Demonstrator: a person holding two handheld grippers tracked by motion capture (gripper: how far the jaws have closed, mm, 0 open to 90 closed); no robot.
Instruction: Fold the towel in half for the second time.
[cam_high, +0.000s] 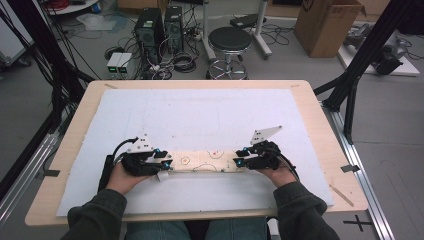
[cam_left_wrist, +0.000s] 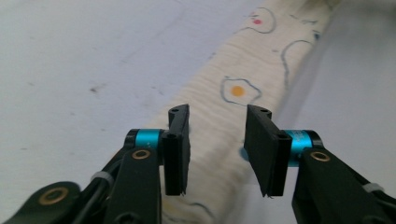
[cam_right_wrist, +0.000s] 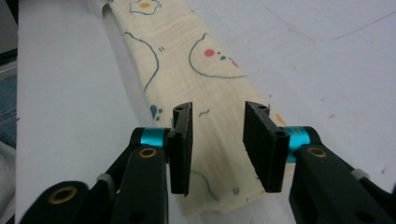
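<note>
The folded printed cloth (cam_high: 205, 161) lay lengthwise between both grippers; left gripper (cam_left_wrist: 217, 140) and right gripper (cam_right_wrist: 218, 140) each straddled one end, jaws spread, unpinched.

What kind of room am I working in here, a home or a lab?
Most likely a lab or workshop, not a home: computer towers and tangled cables sit on the floor behind the table, beside a round stool and a cardboard box.
</note>
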